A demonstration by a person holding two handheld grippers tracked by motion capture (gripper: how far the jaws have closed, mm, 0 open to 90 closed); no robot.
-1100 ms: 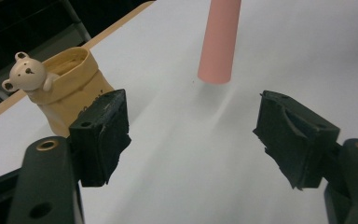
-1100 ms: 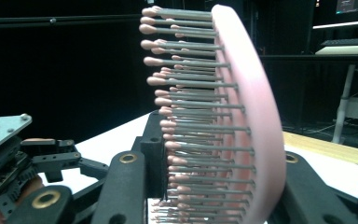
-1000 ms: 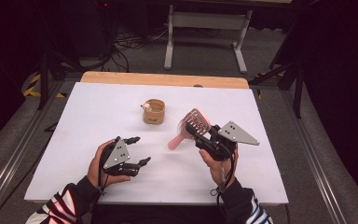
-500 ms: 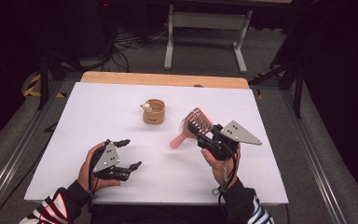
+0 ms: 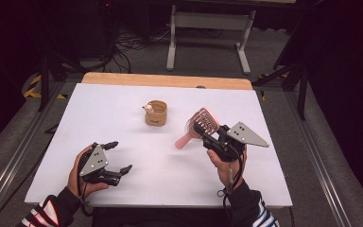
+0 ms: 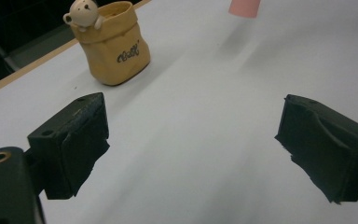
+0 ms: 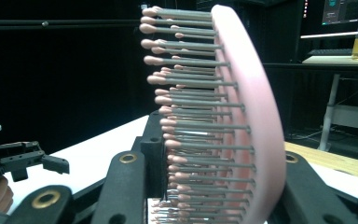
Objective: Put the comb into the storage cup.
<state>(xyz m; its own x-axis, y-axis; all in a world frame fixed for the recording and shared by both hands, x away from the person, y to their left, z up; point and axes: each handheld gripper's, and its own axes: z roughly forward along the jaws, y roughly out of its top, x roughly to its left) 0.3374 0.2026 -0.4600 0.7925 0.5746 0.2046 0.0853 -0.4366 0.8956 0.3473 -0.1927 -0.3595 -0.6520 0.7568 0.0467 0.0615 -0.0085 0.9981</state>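
A pink hairbrush (image 5: 202,119) is held above the white table (image 5: 99,109), bristles facing left, with my right gripper (image 5: 204,130) shut on its head. In the right gripper view the brush (image 7: 254,112) stands upright between the jaws of the right gripper (image 7: 214,186). My left gripper (image 5: 121,156) hovers low over the near left of the table. Its jaws have just been opening and hold nothing. In the left gripper view the left gripper (image 6: 191,154) faces a tan pouch-shaped cup (image 6: 114,44) with a small bear figure on its rim, and the brush's pink handle end (image 6: 244,7) shows beyond.
The tan cup (image 5: 156,113) stands mid-table, left of the brush. A wooden strip (image 5: 165,80) runs along the table's far edge. Behind it are a desk frame (image 5: 208,28) and cables on the floor. A metal rail (image 5: 14,156) flanks the left side.
My left hand has slid left and a little toward the near edge, and its jaws have spread wider. The right hand and brush have stayed put.
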